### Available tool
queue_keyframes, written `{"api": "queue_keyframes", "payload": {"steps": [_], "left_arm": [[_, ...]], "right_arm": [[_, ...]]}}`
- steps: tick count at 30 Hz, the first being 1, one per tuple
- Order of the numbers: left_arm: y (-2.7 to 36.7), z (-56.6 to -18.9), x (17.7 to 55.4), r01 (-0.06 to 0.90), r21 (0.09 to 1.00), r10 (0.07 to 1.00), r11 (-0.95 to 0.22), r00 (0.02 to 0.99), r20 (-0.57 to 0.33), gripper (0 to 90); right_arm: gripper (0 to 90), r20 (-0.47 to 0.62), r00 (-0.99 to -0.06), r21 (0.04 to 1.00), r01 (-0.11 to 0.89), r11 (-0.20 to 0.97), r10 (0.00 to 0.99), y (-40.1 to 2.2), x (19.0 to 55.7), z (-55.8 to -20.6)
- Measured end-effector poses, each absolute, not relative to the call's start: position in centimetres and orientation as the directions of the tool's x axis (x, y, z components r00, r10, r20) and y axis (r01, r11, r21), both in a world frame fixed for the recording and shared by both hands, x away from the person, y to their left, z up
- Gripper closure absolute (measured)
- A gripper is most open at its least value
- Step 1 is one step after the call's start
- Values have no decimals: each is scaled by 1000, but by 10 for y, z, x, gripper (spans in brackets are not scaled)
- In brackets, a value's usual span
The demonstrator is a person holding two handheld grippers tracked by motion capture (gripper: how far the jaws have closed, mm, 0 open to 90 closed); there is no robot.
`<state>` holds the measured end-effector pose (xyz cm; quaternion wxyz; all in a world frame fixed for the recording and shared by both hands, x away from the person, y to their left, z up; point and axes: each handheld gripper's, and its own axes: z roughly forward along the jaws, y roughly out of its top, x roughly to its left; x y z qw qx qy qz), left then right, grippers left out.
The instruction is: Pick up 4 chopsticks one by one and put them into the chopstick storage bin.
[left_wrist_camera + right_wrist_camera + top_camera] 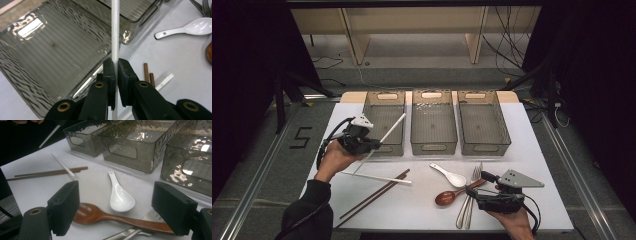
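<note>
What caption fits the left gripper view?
Left gripper shut on a thin white plastic chopstick, held above the smoky clear plastic bin.

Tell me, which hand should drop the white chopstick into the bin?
Left. The left gripper is already shut on the white chopstick, right over the left bin. The right gripper is open, low beside the wooden spoon.

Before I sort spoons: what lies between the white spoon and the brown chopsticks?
Bare table in the high view; the white spoon and brown chopsticks stay apart.
</note>
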<state>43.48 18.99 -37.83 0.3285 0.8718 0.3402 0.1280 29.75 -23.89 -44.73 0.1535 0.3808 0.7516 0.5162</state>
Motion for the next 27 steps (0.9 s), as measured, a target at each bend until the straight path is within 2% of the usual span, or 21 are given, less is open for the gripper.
{"api": "queue_keyframes", "payload": {"steps": [27], "left_arm": [[196, -341, 497, 503, 711, 762, -491, 643, 71, 846]], "right_arm": [[232, 162, -664, 893, 414, 179, 730, -239, 298, -447]]}}
